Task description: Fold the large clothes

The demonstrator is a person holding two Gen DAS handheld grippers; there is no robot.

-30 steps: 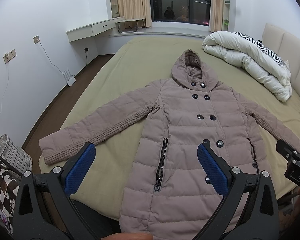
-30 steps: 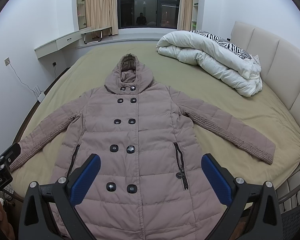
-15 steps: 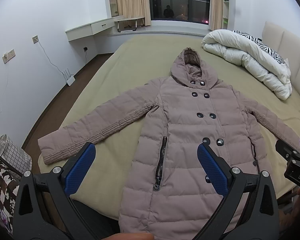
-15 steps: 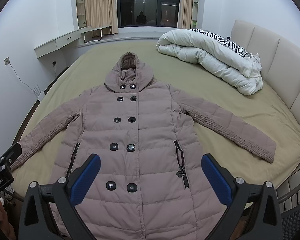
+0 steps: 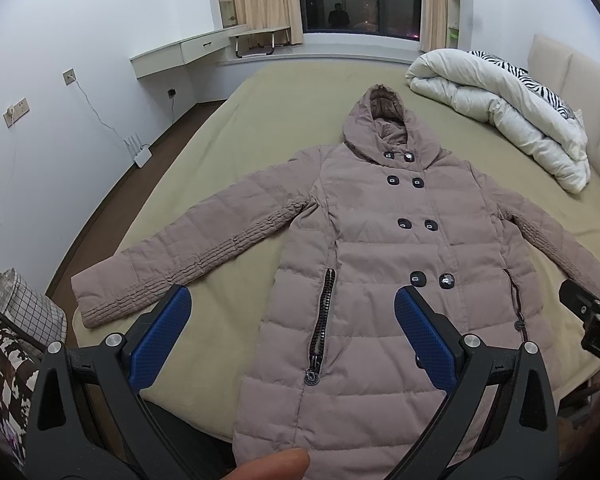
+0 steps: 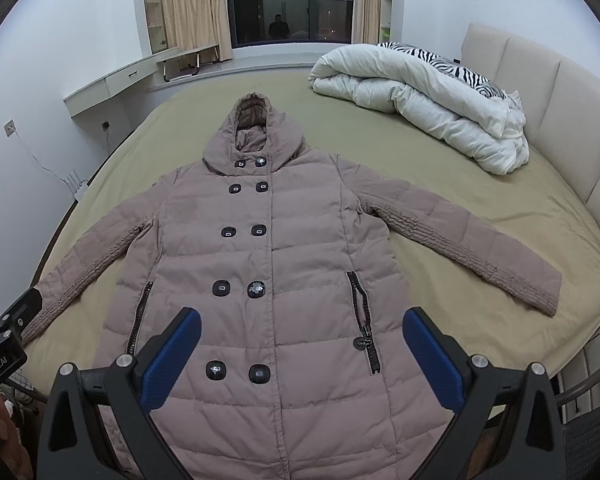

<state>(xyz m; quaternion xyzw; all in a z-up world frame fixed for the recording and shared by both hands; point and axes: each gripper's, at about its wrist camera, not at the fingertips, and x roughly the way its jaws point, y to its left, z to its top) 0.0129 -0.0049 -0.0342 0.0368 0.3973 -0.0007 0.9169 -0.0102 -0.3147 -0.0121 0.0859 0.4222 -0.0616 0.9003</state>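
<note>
while the long mauve quilted hooded coat [image 6: 276, 264] lies flat and face up on the olive-green bed [image 6: 480, 208], buttoned, hood pointing toward the dark window [image 6: 288, 0] and both sleeves spread out to the sides, neither tool has touched it yet. the left gripper [image 5: 292, 332] hangs above the hem side with its 2 blue-padded fingers [image 5: 160, 340] spread wide and nothing between them; the right gripper [image 6: 300, 356] is likewise fully parted and empty, poised over the lower front panel. compared with 1 second ago the coat itself has not shifted at all, but in both wrist views it sits slightly differently in frame, which reads as the 2 tools drifting a little while held above the near edge, not reaching for anything. that suggests folding has not started: the garment is only laid out and smoothed, and the person seems to be lining up. a sensible first move, i judge, would be to take the left sleeve [image 5: 180, 256] near its cuff and the right sleeve [image 6: 472, 252] likewise, then bring each across the chest. the rolled white duvet [image 6: 420, 108] with a zebra-print pillow [image 6: 440, 64] sits well apart by the padded beige headboard [image 6: 540, 100] and should not interfere. puffy filling may spring back, so folds will need pressing.
</note>
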